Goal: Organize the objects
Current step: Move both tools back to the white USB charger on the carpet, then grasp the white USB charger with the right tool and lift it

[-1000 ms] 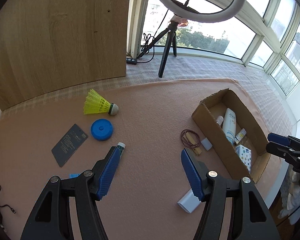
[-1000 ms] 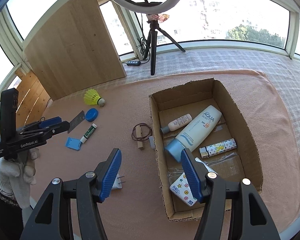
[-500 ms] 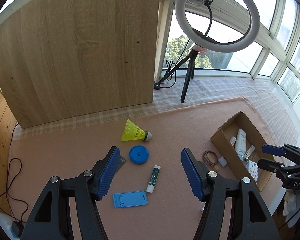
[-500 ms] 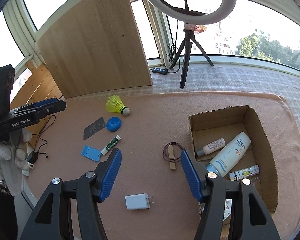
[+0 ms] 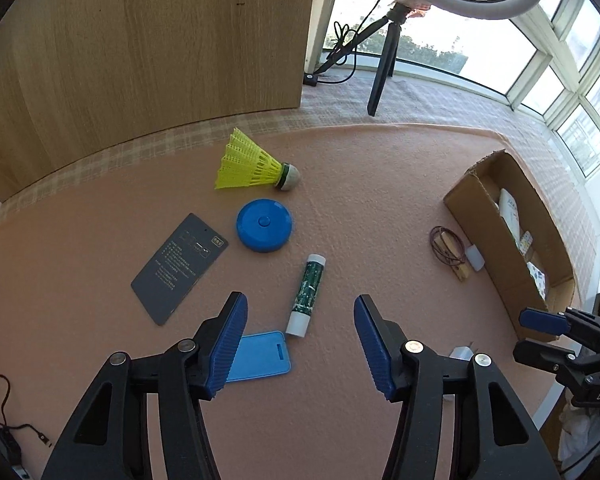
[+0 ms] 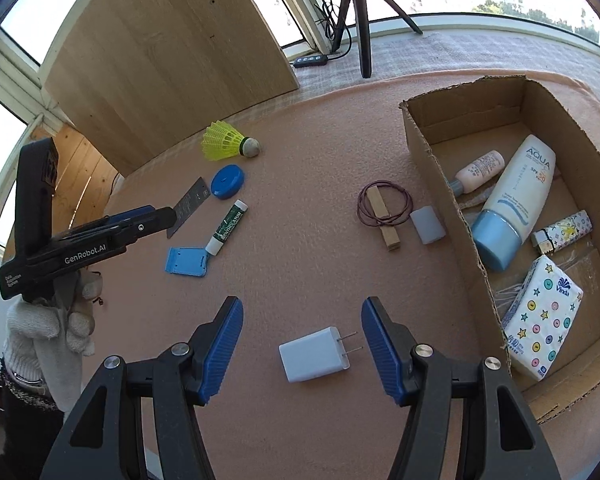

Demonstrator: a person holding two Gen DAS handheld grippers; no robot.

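The table point(image 6: 300, 280), covered in pink cloth, carried a cardboard box point(image 6: 432, 168) at right, a white charger point(image 6: 314, 356) at lower centre, and a yellow shuttlecock point(image 6: 222, 146) at upper left.

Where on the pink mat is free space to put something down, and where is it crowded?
Free: the wide strip between the lip balm and the hair ties, and the mat beyond the shuttlecock toward the wooden board. Crowded: around the blue disc, and inside the cardboard box.
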